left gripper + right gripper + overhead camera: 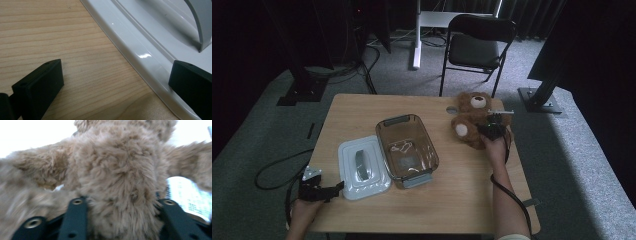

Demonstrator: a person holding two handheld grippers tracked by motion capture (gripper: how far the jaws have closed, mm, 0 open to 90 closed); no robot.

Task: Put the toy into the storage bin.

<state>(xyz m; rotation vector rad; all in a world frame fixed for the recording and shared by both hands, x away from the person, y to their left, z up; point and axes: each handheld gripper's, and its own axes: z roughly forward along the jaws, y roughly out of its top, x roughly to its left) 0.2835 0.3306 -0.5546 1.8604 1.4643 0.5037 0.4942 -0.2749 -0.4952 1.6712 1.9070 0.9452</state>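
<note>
right gripper [493, 126] jaws clamp fuzzy brown teddy bear [117, 177] at far right of wood-grain table [462, 200]. left gripper [115, 82] jaws spread wide, straddling glossy white plastic lid [150, 45] rim.

wooden table [462, 195] bears lid [362, 170], clear container [407, 147], teddy bear [474, 120] (far right)

You're looking over a light wooden tabletop [452, 200] with rounded corners, standing on grey carpet [257, 135]. Behind it you have a black folding chair [477, 47] facing the table, and a white post [416, 35] rising from the floor beside it. Dark curtains [532, 15] close off the back, and black stand bases [301, 92] sit left and right, with what may be cables trailing between them
</note>
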